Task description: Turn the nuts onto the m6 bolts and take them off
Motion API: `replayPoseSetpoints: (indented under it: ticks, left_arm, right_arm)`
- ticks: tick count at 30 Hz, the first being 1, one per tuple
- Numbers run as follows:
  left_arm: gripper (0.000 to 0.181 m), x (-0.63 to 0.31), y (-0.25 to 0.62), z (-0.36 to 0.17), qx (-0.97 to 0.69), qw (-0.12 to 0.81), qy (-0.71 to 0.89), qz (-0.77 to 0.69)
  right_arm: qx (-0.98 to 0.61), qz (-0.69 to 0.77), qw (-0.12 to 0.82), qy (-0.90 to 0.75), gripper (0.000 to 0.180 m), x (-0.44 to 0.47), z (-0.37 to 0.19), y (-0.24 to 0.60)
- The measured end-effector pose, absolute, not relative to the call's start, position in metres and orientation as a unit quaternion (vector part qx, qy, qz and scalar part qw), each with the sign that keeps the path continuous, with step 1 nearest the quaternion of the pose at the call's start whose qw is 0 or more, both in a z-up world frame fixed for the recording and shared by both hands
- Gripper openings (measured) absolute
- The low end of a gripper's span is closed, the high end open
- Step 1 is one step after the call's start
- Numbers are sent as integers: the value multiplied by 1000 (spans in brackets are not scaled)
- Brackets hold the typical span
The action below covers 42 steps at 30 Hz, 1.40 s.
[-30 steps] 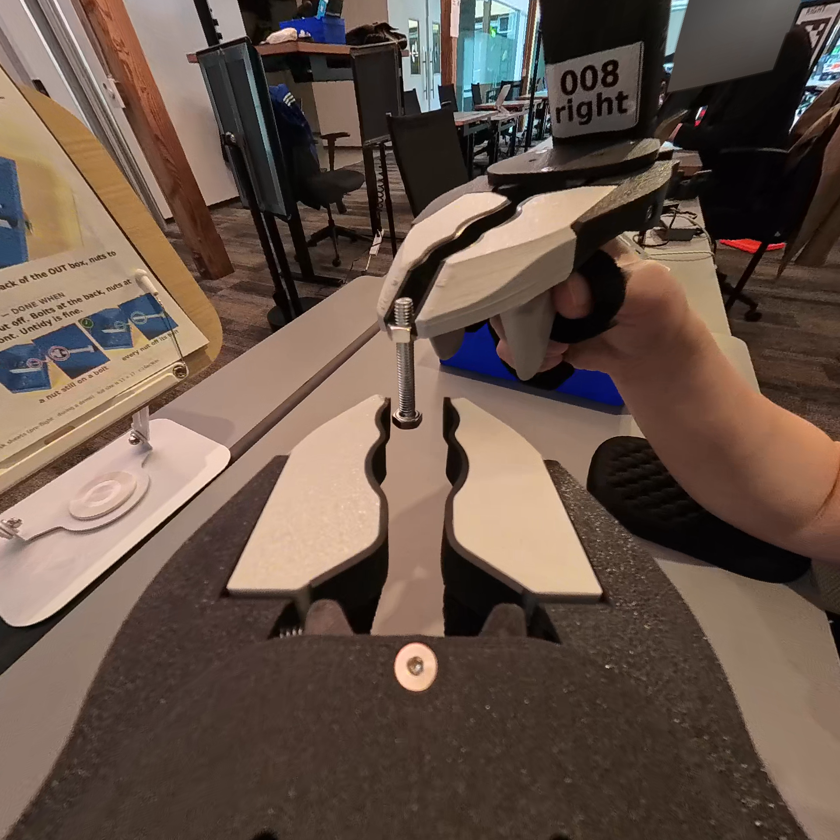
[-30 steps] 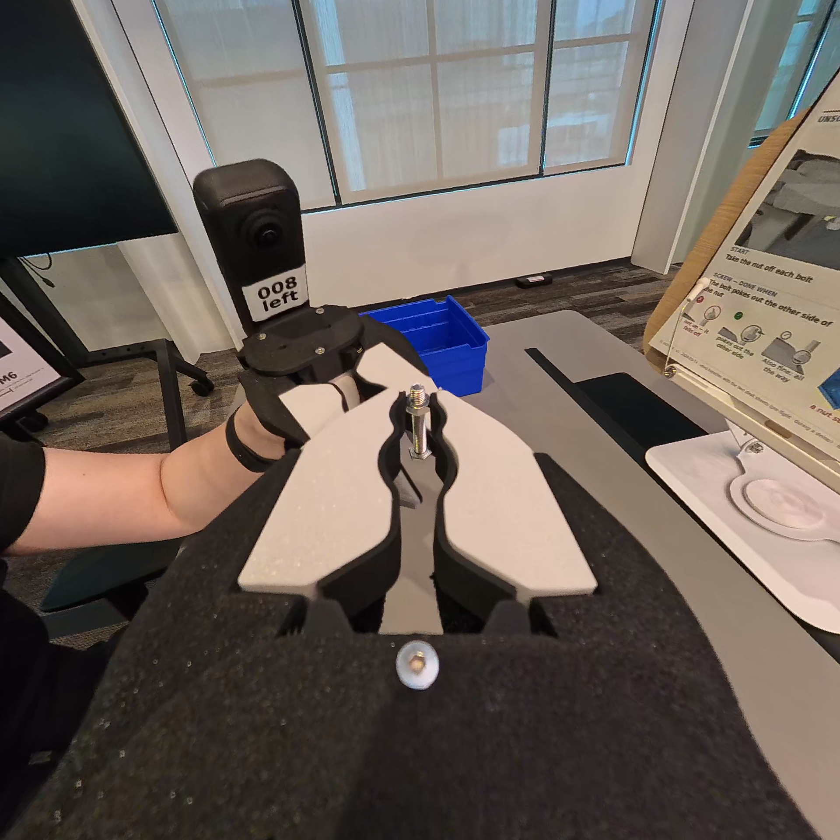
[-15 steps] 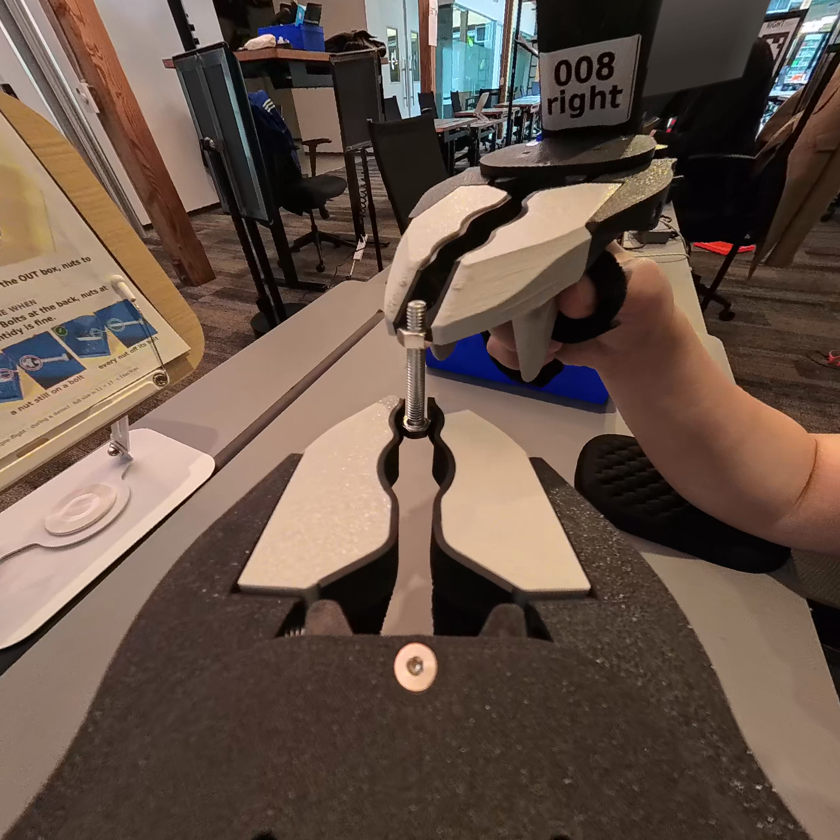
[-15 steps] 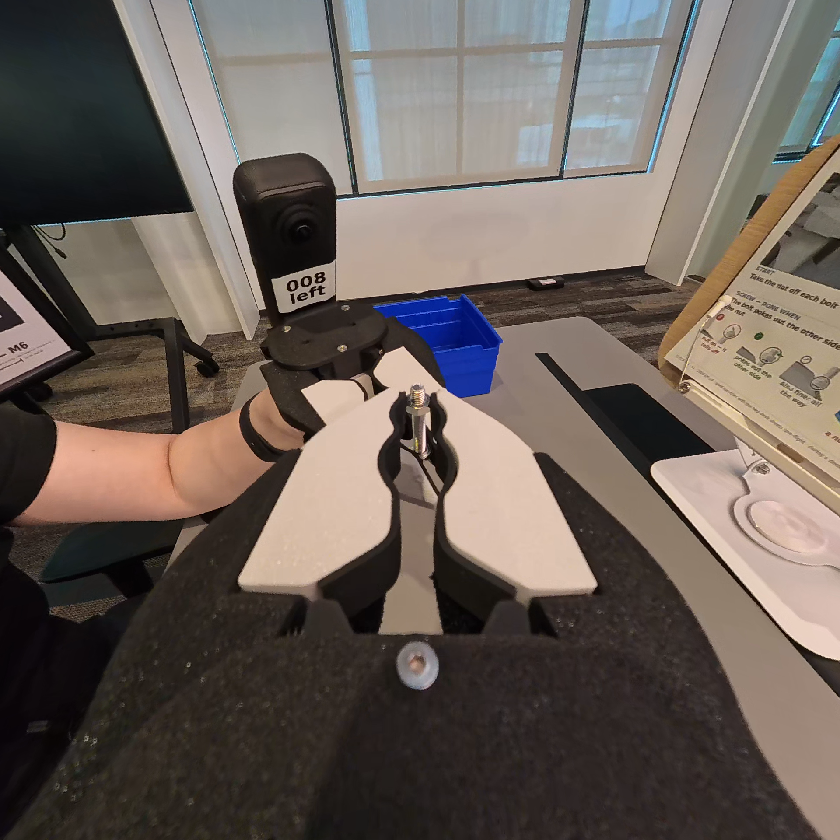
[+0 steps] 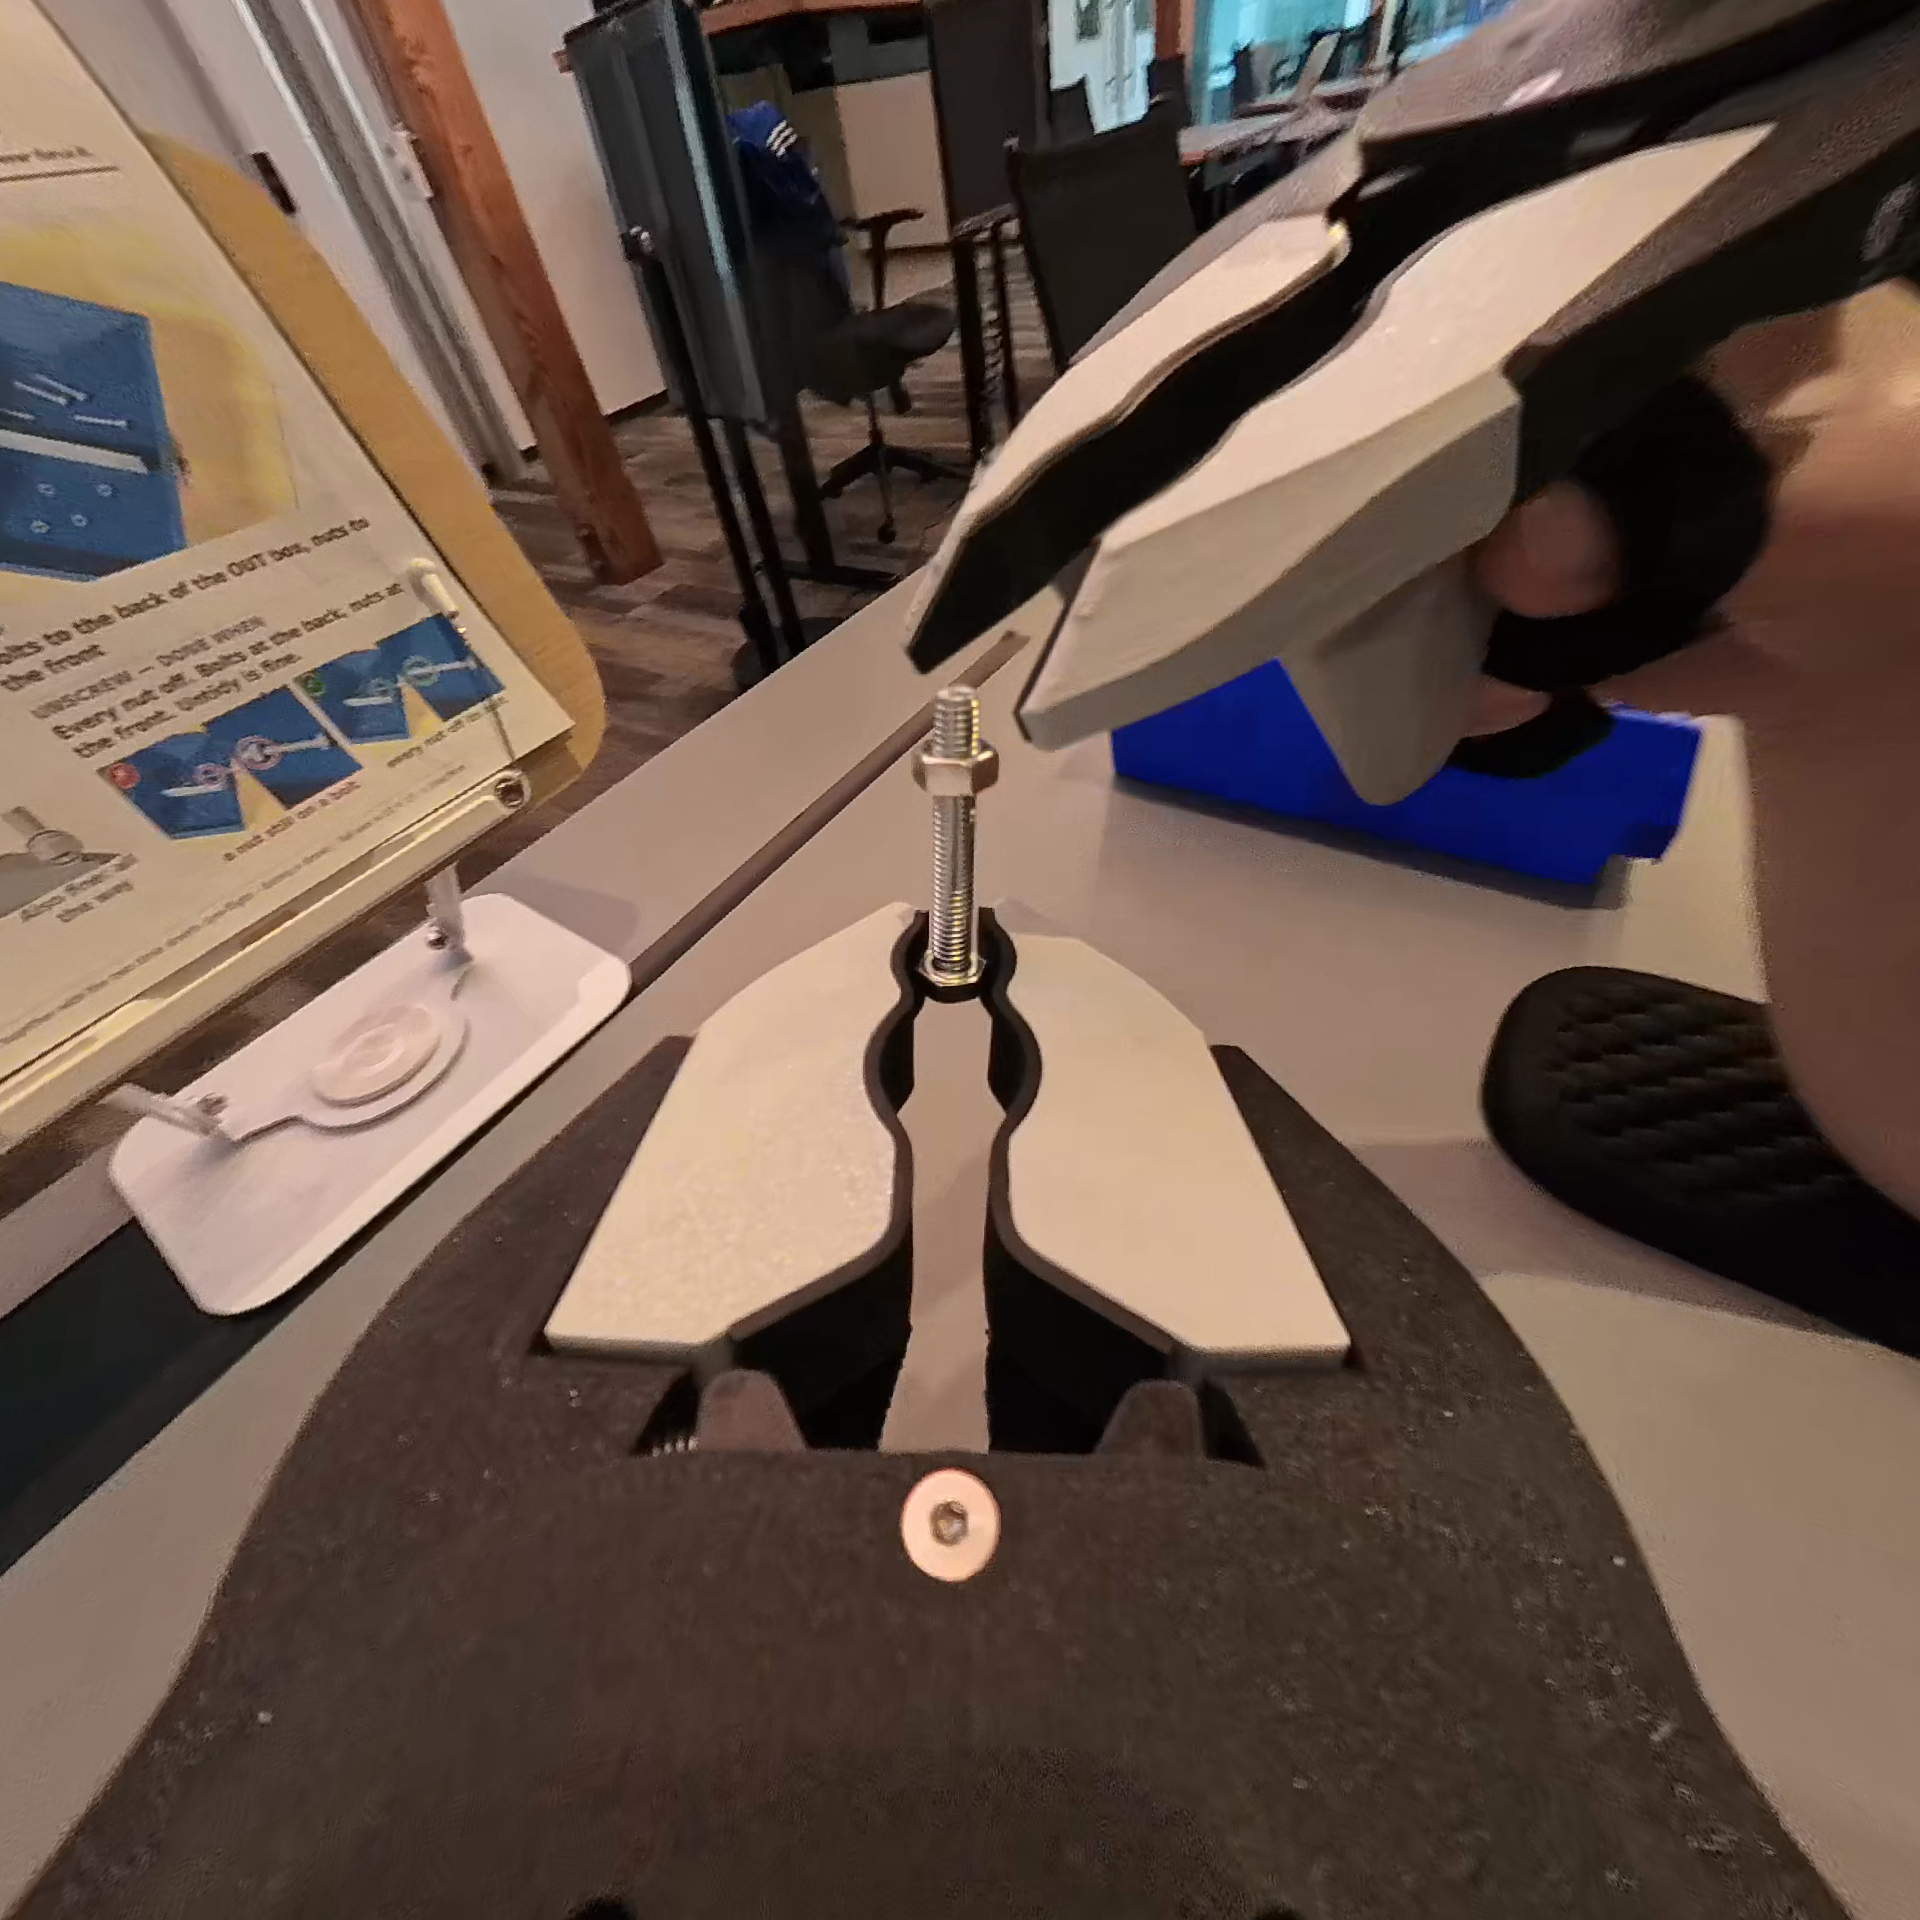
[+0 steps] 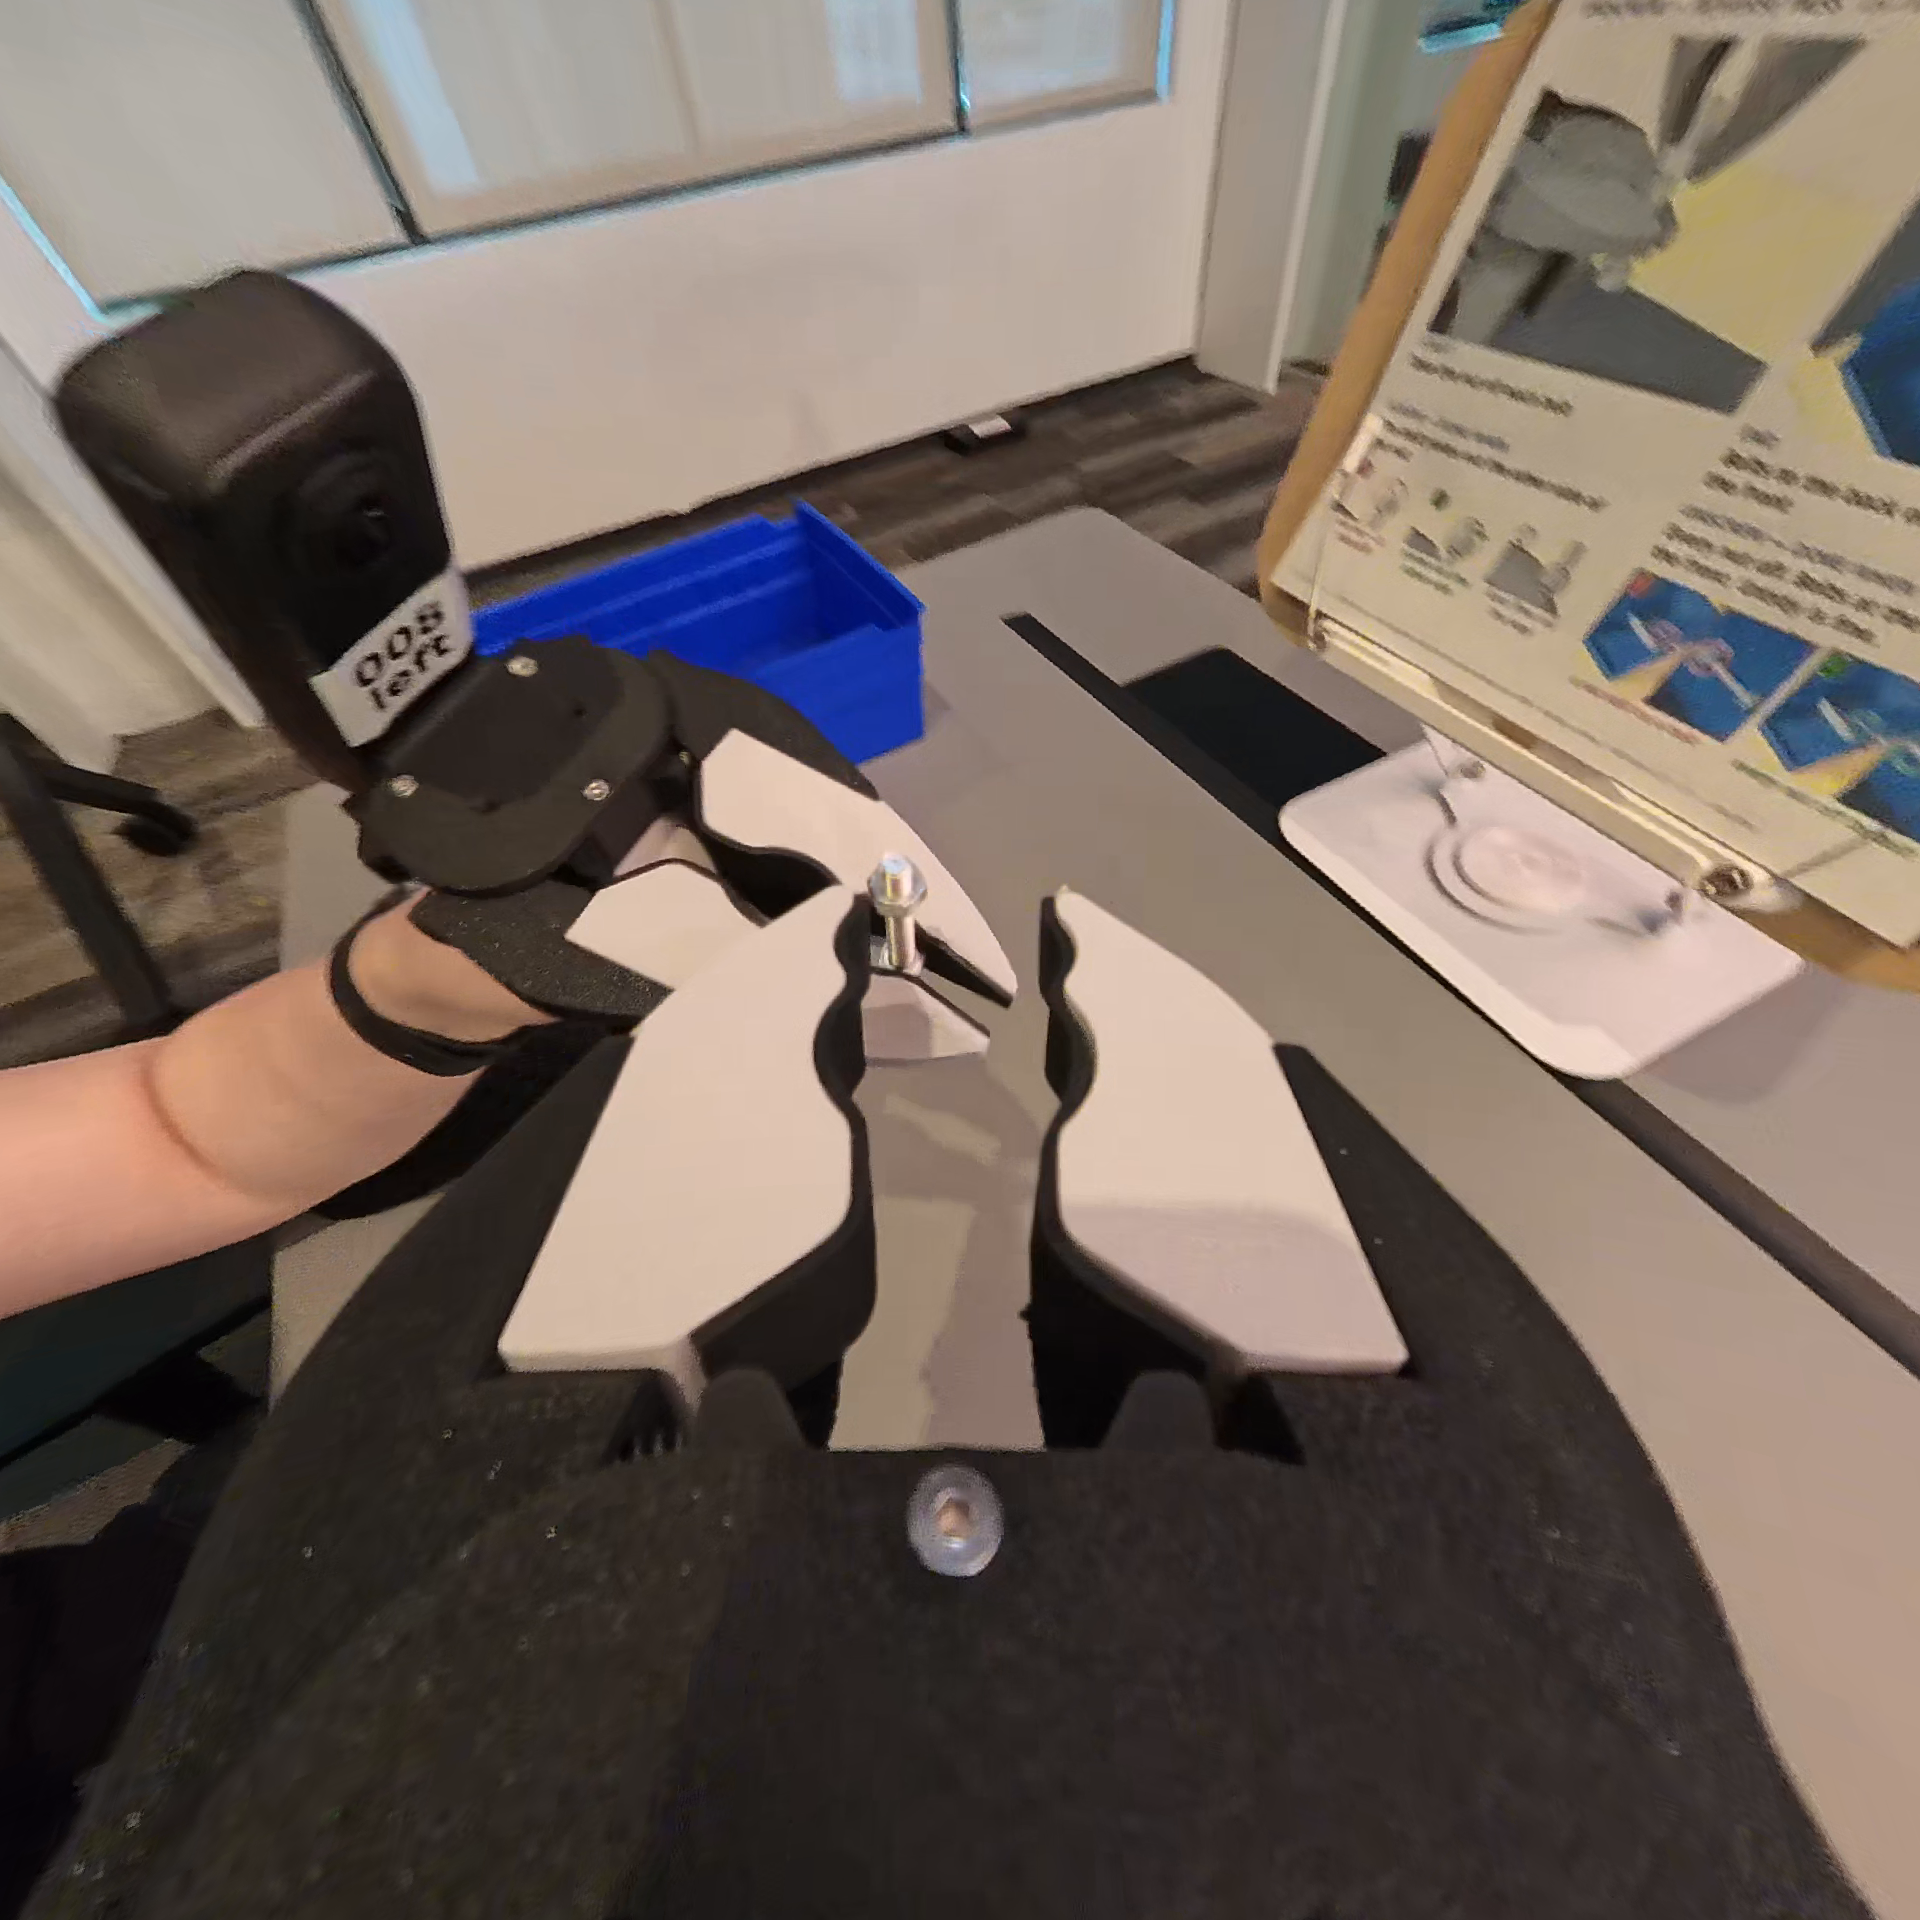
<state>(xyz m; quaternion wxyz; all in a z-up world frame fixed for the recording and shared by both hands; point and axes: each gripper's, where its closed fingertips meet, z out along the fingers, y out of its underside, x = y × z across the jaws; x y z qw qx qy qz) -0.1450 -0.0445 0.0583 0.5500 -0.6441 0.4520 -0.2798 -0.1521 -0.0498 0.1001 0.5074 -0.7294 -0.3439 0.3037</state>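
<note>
Left hand-held gripper (image 5: 954,961) clamps the nutted bolt (image 5: 950,831); right hand-held gripper (image 6: 948,925), white-labelled, spread apart above.

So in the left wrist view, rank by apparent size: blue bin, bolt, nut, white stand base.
1. Blue bin and white stand base: alike, and the bin is partly hidden.
2. Bolt.
3. Nut.

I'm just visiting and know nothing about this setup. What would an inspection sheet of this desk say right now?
Surface: grey table, mostly bare.
Job's things: bolt upright, nut threaded near its top end.
Clutter: blue bin; instruction board on a white stand; black pad.
Grippers: left gripper shut on the bolt's lower end; right gripper open, clear of the nut.
Cables: nothing seen.
Surroundings: office chairs, window, wooden post.
</note>
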Motion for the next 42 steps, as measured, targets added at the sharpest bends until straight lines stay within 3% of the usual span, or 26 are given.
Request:
replayPoseSetpoints:
  ticks: [4, 7, 10, 21, 22, 25, 32, 42]
  left_arm:
    - [8, -142, -41, 49, -655, 553, 455, -240]
    - [8, -138, -44, 47, -653, 549, 461, -243]
    - [8, -135, -52, 48, -647, 534, 474, -268]
    - [8, -115, -141, 46, -566, 361, 584, -457]
    - [8, -114, -141, 46, -566, 363, 583, -455]
    - [8, -114, -128, 44, -581, 393, 574, -421]
    - [8, -121, -93, 54, -616, 474, 515, -361]
    - [8, -129, -82, 62, -624, 503, 487, -347]
  right_arm:
    - [-754, 278, 485, -345, 29, -158, 87, -50]
    - [-758, 265, 478, -357, 11, -158, 82, -50]
    - [-744, 283, 467, -386, 11, -159, 85, -59]
    - [-539, 387, 418, -620, 10, -149, 85, -134]
    - [-542, 389, 419, -616, 11, -148, 86, -133]
    - [-572, 380, 451, -569, 34, -148, 96, -116]
    - [-668, 344, 482, -451, 35, -143, 107, -84]
    - [-712, 280, 469, -441, 29, -147, 93, -77]
